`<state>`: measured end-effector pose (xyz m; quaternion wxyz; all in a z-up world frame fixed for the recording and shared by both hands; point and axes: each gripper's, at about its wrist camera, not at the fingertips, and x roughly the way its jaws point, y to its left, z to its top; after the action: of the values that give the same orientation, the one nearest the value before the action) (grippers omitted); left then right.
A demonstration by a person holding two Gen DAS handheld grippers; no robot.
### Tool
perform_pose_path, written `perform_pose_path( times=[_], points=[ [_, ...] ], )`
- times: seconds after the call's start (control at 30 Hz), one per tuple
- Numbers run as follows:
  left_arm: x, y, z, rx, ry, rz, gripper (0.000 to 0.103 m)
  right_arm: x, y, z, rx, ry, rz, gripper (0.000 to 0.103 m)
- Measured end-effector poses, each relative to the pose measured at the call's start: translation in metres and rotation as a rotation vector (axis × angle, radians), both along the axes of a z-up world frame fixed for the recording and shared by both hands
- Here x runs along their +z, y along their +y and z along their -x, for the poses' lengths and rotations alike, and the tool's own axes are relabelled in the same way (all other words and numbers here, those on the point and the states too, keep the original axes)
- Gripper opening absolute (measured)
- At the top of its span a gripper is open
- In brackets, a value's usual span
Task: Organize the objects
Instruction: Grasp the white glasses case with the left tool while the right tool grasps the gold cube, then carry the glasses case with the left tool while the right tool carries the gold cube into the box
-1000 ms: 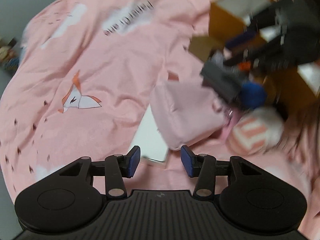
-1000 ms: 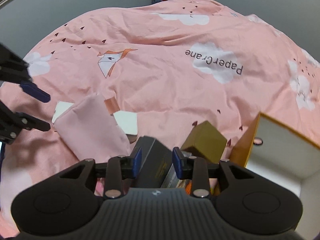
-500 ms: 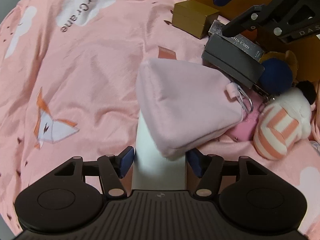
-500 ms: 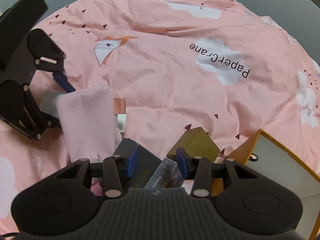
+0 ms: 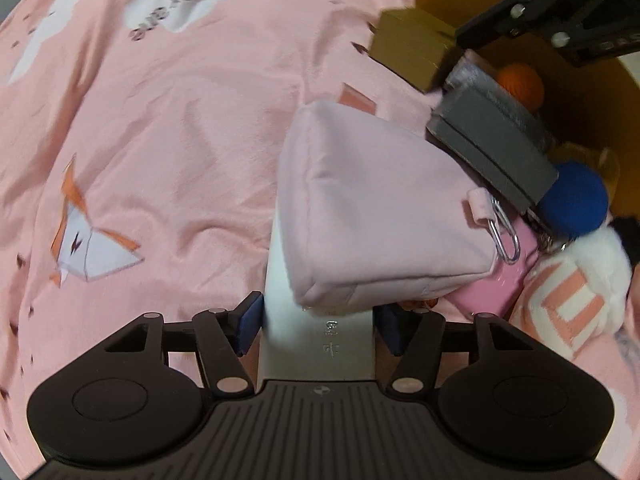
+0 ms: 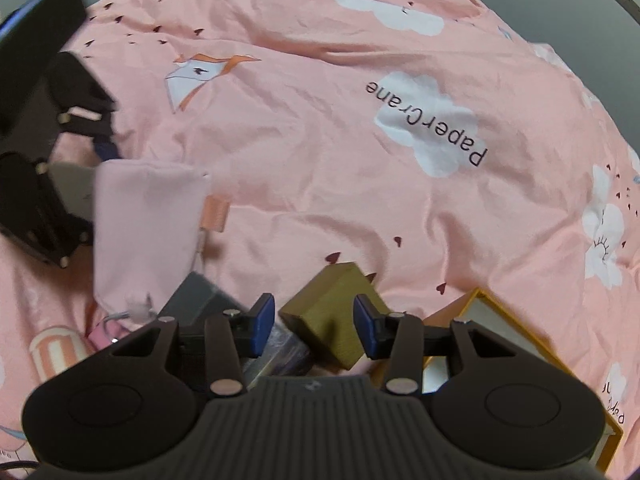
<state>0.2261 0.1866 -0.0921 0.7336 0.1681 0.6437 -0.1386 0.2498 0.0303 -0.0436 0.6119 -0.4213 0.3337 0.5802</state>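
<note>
My left gripper (image 5: 320,326) points down at the pink bedspread and straddles a flat white box (image 5: 320,344). Its jaws are closing, with both blue pads right at the box's long edges and no firm press showing. A pale pink pouch (image 5: 380,216) with a metal clip lies across the far end of that box. My right gripper (image 6: 314,326) hovers open over a small gold box (image 6: 328,320), which sits between its pads with a gap on each side. In the left wrist view the right gripper (image 5: 560,20) hangs over that gold box (image 5: 408,48).
Right of the pouch lie a grey box (image 5: 492,152), a blue ball (image 5: 572,200), an orange ball (image 5: 520,84), a striped plush toy (image 5: 568,300) and a pink item (image 5: 492,292). An open orange box with a white inside (image 6: 500,340) stands beside the gold box.
My left gripper came down and forward until its pads straddle the white box. My right gripper swung from the grey box to the gold box with its jaws a little wider.
</note>
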Motion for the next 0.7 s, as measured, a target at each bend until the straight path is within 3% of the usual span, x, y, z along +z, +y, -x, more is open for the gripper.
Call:
perform_pose_path(
  times=[0.17,0.27,0.43,0.7],
  points=[
    [0.024,0.016,0.008,0.096,-0.042,0.033,0.068,-0.009,0.021,-0.005,0.052,-0.003,0.068,0.046],
    [0.047,0.024,0.017,0.147,-0.091,0.048,0.068,-0.017,0.031,-0.002,0.181,-0.047,0.145,0.056],
    [0.079,0.026,0.021,0.17,-0.172,0.066,0.068,-0.028,0.037,-0.002,0.388,-0.149,0.245,0.066],
    [0.109,0.021,0.01,0.18,-0.301,0.107,0.068,-0.06,0.04,-0.004,0.579,-0.212,0.341,0.066]
  ],
)
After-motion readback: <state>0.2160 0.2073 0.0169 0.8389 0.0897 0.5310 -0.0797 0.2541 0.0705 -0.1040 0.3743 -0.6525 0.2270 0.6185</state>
